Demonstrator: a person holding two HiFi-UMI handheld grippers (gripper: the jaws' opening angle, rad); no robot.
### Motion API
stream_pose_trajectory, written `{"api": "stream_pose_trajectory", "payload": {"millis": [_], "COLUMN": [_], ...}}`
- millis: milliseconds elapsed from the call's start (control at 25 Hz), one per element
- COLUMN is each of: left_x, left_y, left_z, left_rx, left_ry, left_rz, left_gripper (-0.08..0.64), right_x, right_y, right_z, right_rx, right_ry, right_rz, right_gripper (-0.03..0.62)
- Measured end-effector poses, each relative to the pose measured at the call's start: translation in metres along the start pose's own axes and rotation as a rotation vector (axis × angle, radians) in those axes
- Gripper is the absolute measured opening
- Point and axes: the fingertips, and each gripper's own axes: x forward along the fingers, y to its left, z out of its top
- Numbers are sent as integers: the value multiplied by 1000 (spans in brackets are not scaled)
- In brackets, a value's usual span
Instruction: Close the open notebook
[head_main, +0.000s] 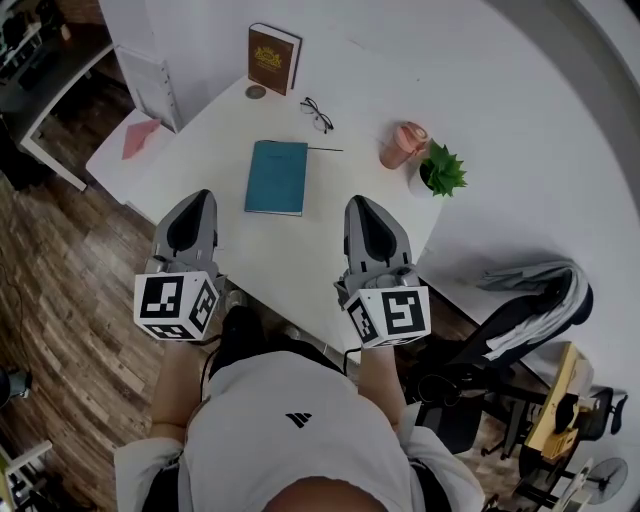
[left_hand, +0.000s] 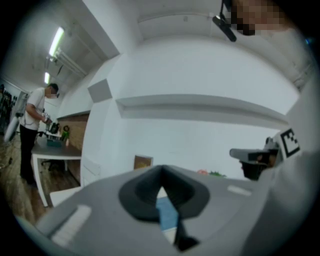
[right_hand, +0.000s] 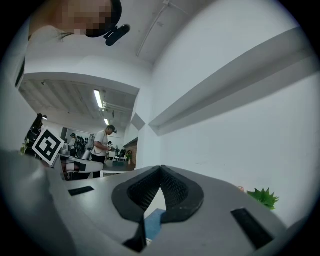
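A teal notebook lies closed and flat on the white table, between and a little beyond my two grippers. My left gripper hovers over the table's left edge, shut with nothing in it. My right gripper hangs to the right of the notebook, its pads meeting at the tips, also empty. In the left gripper view the jaws are together and a strip of the notebook shows below them. The right gripper view shows its jaws together above a corner of the notebook.
At the table's far side stand a brown book, glasses, a thin pen, a pink cup and a small potted plant. A pink sheet lies left. A chair stands right. A person stands far off.
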Motion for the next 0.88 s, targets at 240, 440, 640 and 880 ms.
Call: {"api": "stream_pose_trajectory", "payload": {"millis": [240,440,640,880], "left_x": [-18,-28,-36,-37], "left_y": [-5,-6,-9,-14], "left_z": [13,19,21,21], "left_rx": [27,80,89,97], "left_ry": [-58,-105,-126,-125], "left_rz": [27,73,94,87], "left_gripper": [8,8,9,9], "right_x": [-11,-21,-30,-34], "right_y": [5,5,3,1], "right_z": [8,13,17,17], "right_rx": [-19,-40,-41,-36], "right_ry": [-22,-36,-51,-54], "right_rz": [9,-6,-20,-30], "right_gripper": [-6,-8,-9,-9]}}
